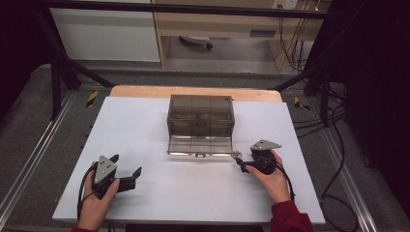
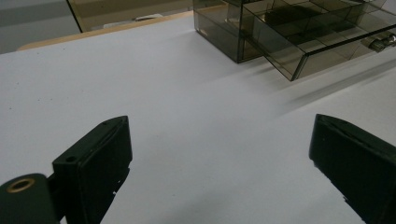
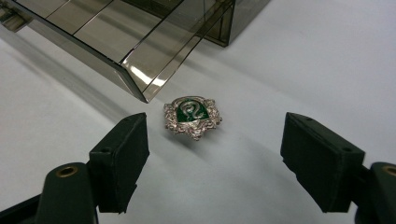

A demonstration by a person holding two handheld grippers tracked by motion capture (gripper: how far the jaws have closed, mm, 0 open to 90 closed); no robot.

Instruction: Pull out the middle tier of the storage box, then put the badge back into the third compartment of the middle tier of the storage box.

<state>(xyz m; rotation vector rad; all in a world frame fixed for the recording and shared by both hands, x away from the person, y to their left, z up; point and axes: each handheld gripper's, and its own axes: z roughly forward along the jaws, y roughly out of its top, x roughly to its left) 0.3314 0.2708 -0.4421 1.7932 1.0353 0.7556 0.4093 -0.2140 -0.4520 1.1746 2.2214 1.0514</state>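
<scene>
Right gripper [image 3: 212, 154] sits at about 4 o'clock of the smoked acrylic drawer box [image 1: 200, 116], jaws spread and released, nothing pinched; a silver brooch with green enamel [image 3: 192, 116] lies flat on the white tabletop [image 1: 159, 193] between and just ahead of the jaw tips, not touched by either pad. In the high view the same brooch [image 1: 237, 155] is a small bright speck just off the pulled-out drawer's [image 1: 199, 145] right front corner, at the 5 o'clock corner of the box. My read: the gripper is lined up on the brooch to pick it and drop it in the open drawer, which is why the drawer is already slid out toward the person. Drawer looks empty, its dividers visible through the tinted walls; the compartments in the box body look empty too, though the tint makes it hard to be sure. Left gripper [image 1: 126, 170] rests at 8 o'clock of the box, well apart, jaws wide and holding nothing, likely parked on standby. A small metal drawer knob [image 2: 380, 43] shows in the left gripper view.
</scene>
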